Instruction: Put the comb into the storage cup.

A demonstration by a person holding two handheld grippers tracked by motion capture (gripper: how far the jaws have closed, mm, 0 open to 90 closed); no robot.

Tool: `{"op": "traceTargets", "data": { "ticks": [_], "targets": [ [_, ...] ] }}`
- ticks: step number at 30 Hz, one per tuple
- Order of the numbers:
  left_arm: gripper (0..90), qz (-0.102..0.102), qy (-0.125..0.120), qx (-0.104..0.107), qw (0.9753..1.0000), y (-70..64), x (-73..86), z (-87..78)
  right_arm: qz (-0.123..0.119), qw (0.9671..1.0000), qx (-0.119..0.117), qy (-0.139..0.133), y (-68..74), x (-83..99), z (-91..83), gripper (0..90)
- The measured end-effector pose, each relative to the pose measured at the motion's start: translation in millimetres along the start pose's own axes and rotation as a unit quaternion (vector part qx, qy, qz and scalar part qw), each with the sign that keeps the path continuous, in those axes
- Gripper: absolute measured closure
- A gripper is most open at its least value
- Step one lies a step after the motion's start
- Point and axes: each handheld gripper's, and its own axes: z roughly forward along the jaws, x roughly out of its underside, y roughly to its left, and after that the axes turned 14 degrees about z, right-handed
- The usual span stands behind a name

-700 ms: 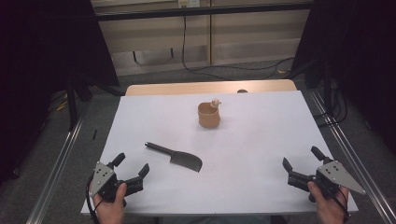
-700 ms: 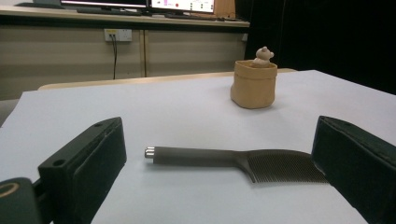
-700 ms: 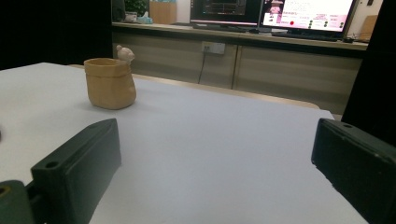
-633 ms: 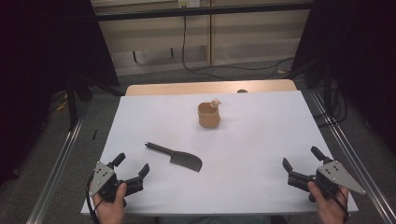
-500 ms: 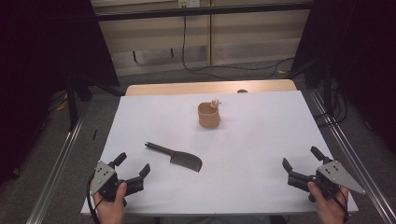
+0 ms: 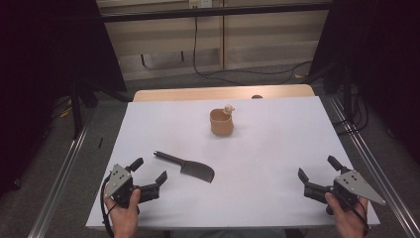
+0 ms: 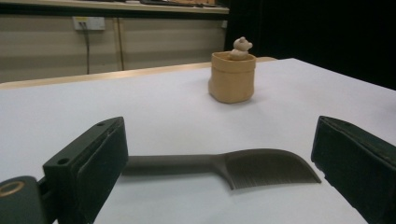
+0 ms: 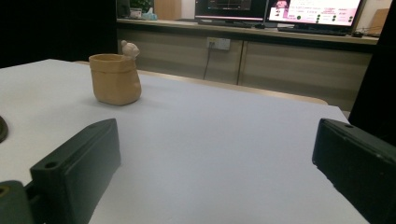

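The left gripper point(image 6: 148, 178) sits low at the near left corner of the table point(image 6: 277, 148), jaws spread wide and nothing between them. Straight ahead of it lies the dark comb point(image 6: 185, 167), flat on the white surface, handle pointing away to the left and the toothed head nearer the middle. From the left gripper view the comb point(image 7: 224, 167) lies crosswise in the gap between the jaws, just beyond their tips, so this looks like the line-up for a pick: the tool is aimed and opened wide enough to straddle the handle, but it is not yet touching.

Over on the other side, the right gripper point(image 6: 317, 176) rests at the near right corner, well apart from everything, jaws also wide open and empty. It points roughly up the table, and its own view looks across bare white toward the tan pot point(image 8: 114, 79) with a small figure point(image 8: 130, 48) perched on its rim. That pot point(image 6: 221, 122) stands upright past the comb, toward the far middle, probably where the comb is headed.

Both hands grip their tools from below at the table's near edge, forearms barely in, the left hand point(image 6: 123, 210) angled inward toward the comb, the right hand point(image 6: 346, 215) held square.
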Motion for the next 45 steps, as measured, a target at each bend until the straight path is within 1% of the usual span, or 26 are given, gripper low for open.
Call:
{"op": "traceTargets", "data": {
  "ticks": [2,4,5,7,9,11,12,16,19,21,23,25,27,29,30,31,32,33,34,35,37,38,39,40,42,45],
  "targets": [
    [4.0,0.004,-0.008,0.01,0.9999,1.5,-3.8,1.1,-0.001,1.0,-0.002,0.005,0.6,0.5,0.5,0.5],
    [4.0,0.022,-0.009,0.032,0.9992,2.7,-8.5,3.2,-0.001,1.0,-0.007,0.007,1.5,0.7,0.7,0.0],
    [4.0,0.023,-0.011,0.038,0.9989,3.4,-11.0,4.6,-0.008,0.9998,-0.012,0.013,2.6,1.6,1.3,0.0],
    [4.0,0.018,-0.019,0.041,0.9988,4.2,-13.2,7.5,-0.008,0.9998,-0.012,0.012,3.2,1.8,1.3,0.0],
    [3.9,0.033,-0.017,0.04,0.9985,4.1,-15.7,11.5,-0.008,0.9998,-0.016,0.013,4.3,1.6,0.1,0.0],
    [3.9,0.032,-0.017,0.043,0.9984,4.6,-16.4,13.4,-0.007,0.9997,-0.017,0.013,4.3,1.5,-0.2,0.0],
    [3.8,0.032,-0.009,0.038,0.9987,5.1,-17.7,14.8,-0.007,0.9997,-0.018,0.013,4.0,1.4,-0.1,0.0],
    [3.4,0.007,-0.013,0.036,0.9992,8.6,-24.2,21.0,-0.008,0.9997,-0.02,0.012,4.0,1.5,1.1,0.0],
    [3.0,0.014,-0.022,0.03,0.9992,12.3,-25.6,25.6,-0.013,0.9995,-0.026,0.012,5.9,1.4,1.2,0.1],
    [2.3,0.01,-0.021,0.013,0.9996,14.6,-25.4,29.5,-0.014,0.9994,-0.028,0.012,6.1,1.4,1.4,0.1],
    [2.8,0.009,-0.021,0.015,0.9996,17.4,-25.1,33.7,-0.013,0.9995,-0.028,0.011,6.2,1.4,1.3,0.1],
    [3.5,0.023,-0.021,0.014,0.9994,19.6,-25.7,36.9,-0.011,0.9995,-0.029,0.012,5.8,1.1,0.8,0.1],
    [3.5,0.024,-0.026,0.013,0.9993,20.2,-26.6,40.3,-0.01,0.9995,-0.028,0.012,5.7,1.1,0.9,0.1],
    [3.3,0.026,-0.022,0.01,0.9994,21.8,-28.4,43.3,-0.009,0.9995,-0.028,0.012,5.9,1.1,1.5,0.1],
    [3.5,0.019,-0.024,0.013,0.9995,21.8,-29.6,45.2,-0.008,0.9995,-0.028,0.011,6.1,1.1,1.5,0.2],
    [4.1,0.027,-0.022,0.012,0.9993,23.1,-30.8,46.9,-0.005,0.9995,-0.03,0.012,6.3,1.1,1.2,0.2],
    [4.1,0.023,-0.022,0.009,0.9995,22.8,-32.1,48.6,-0.005,0.9995,-0.03,0.012,6.3,1.1,1.2,0.2],
    [4.1,0.029,-0.025,0.011,0.9992,23.8,-33.7,51.1,-0.006,0.9995,-0.03,0.011,6.3,1.2,1.0,0.2],
    [4.2,0.027,-0.027,0.014,0.9992,24.1,-34.7,53.9,-0.006,0.9995,-0.03,0.01,6.0,1.1,0.8,0.2],
    [4.1,0.032,-0.026,0.015,0.9991,24.7,-35.7,56.8,-0.004,0.9995,-0.028,0.011,5.7,1.0,0.8,0.2],
    [4.1,0.057,-0.025,0.002,0.998,25.7,-37.3,64.0,-0.004,0.9995,-0.028,0.011,5.5,1.0,1.0,0.2],
    [4.7,0.061,-0.023,0.003,0.9979,26.9,-37.7,67.7,-0.004,0.9995,-0.029,0.01,5.5,1.1,1.4,0.2],
    [4.7,0.051,-0.022,0.007,0.9984,28.6,-37.9,70.8,-0.004,0.9995,-0.029,0.01,5.5,1.1,1.4,0.2],
    [4.8,0.04,-0.028,0.01,0.9988,29.4,-38.1,74.2,-0.004,0.9995,-0.029,0.01,5.6,1.2,1.6,0.2],
    [5.1,0.052,-0.03,0.012,0.9981,31.4,-38.9,79.2,-0.005,0.9995,-0.028,0.01,5.3,1.2,1.9,0.2],
    [5.3,0.05,-0.033,0.013,0.9981,36.4,-36.5,86.2,-0.006,0.9996,-0.024,0.011,5.5,1.0,2.7,0.3]
  ]
}}
